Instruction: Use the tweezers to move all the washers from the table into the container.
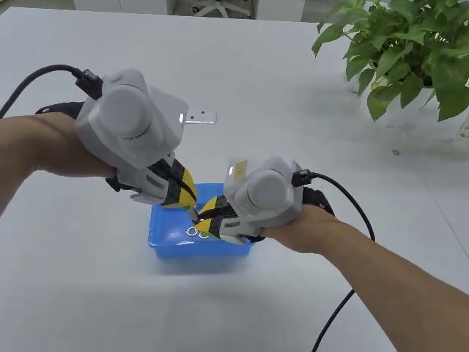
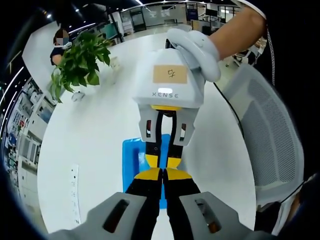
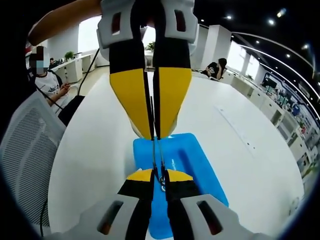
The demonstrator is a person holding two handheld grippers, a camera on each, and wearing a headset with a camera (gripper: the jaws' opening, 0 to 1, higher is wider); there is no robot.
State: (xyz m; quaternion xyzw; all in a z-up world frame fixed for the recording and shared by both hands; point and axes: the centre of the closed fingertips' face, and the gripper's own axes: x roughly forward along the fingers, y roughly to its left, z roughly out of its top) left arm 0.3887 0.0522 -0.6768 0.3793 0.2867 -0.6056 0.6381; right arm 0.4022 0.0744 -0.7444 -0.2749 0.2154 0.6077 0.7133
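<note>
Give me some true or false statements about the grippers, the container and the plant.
1. The container is blue. True.
2. The left gripper and right gripper are both over the container. True.
3. The container is empty. False: washers lie in it.
4. The plant stands at the near left. False: it is at the far right.
5. The left gripper's jaws gape wide. False: they are closed on the tweezers.
</note>
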